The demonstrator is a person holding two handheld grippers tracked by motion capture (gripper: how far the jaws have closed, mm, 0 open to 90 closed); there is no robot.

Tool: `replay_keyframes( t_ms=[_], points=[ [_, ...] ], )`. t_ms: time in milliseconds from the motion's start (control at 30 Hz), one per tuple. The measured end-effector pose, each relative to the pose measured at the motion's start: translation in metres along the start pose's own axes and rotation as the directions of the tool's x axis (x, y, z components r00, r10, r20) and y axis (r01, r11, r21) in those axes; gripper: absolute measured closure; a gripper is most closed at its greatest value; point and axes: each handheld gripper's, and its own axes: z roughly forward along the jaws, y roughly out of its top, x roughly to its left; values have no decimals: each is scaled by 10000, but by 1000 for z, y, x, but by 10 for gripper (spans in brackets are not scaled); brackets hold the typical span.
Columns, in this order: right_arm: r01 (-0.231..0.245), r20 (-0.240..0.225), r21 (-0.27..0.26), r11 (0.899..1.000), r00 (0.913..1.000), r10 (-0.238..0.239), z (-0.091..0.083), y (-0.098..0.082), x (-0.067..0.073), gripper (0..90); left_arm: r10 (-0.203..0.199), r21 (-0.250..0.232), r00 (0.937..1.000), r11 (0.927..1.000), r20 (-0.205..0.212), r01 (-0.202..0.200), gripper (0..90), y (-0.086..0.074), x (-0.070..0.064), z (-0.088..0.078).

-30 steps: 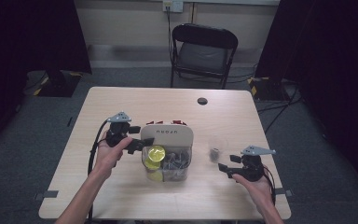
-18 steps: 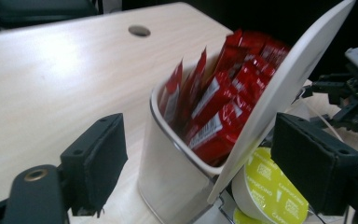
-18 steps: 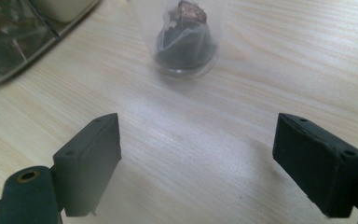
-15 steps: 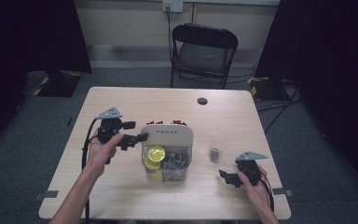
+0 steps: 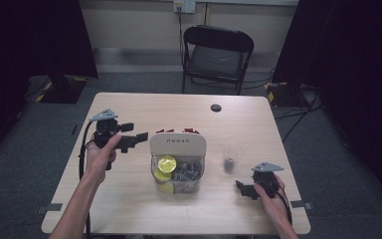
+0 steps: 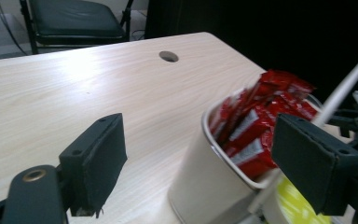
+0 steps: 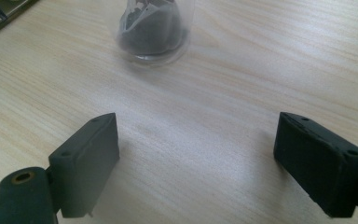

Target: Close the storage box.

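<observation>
Light wooden table (image 5: 129, 209) with a round cable hole (image 5: 216, 107) near its far edge, and a black folding chair (image 5: 218, 56) standing beyond it on grey carpet

At the table's middle, a compartmented organiser (image 5: 178, 159) with a cream-coloured wall toward the far side; red sauce packets (image 6: 256, 126) packed upright in the far compartment, yellow round items (image 5: 166, 163) in the near left one, dark grey pieces (image 5: 188, 170) in the near right one. Seen in the left gripper view, a white stick (image 6: 342, 91) leaning out of the organiser toward the upper right

Right of the organiser, apart from it, a small clear plastic cup (image 5: 229, 158) standing upright with something dark crumpled at its bottom; too blurred in the right gripper view to say what

Left gripper (image 5: 138, 137) held in the left hand (image 5: 102, 152) above the table, left of the organiser's far corner, jaws spread wide and pointing right toward it. In the left gripper view, jaws well apart, gripping nothing, with the packet compartment's rim showing between them. Black cable (image 5: 83, 159) trailing from it down along the forearm

Right gripper (image 5: 240, 188) held in the right hand (image 5: 273, 196) low near the table's near right corner, jaws pointing left. In the right gripper view, jaws standing wide apart over bare tabletop, nothing between them, the cup farther off beyond them
</observation>
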Motion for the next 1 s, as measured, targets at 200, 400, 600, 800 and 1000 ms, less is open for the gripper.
replay_keyframes(
  t_ms=[200,400,600,800,1000],
  points=[
    [39,-10,-255,9997,10000,-39,2,-3,0,97,121,-12,9984,9999,-551,-122,176,7,-2,11],
    [52,7,-294,9996,10000,-52,2,-3,0,89,210,112,9998,9997,-53,-210,191,6,-13,21],
    [38,1,-296,9996,10000,-38,2,-4,0,89,409,331,9991,9986,73,-411,192,5,-17,16],
    [39,15,-301,9995,10000,-39,2,-4,0,89,310,358,9991,9988,289,-320,184,5,-18,19],
    [9,33,-289,9996,10000,-8,2,-4,0,88,211,456,9985,9987,499,-233,184,2,-19,16]
  ],
)
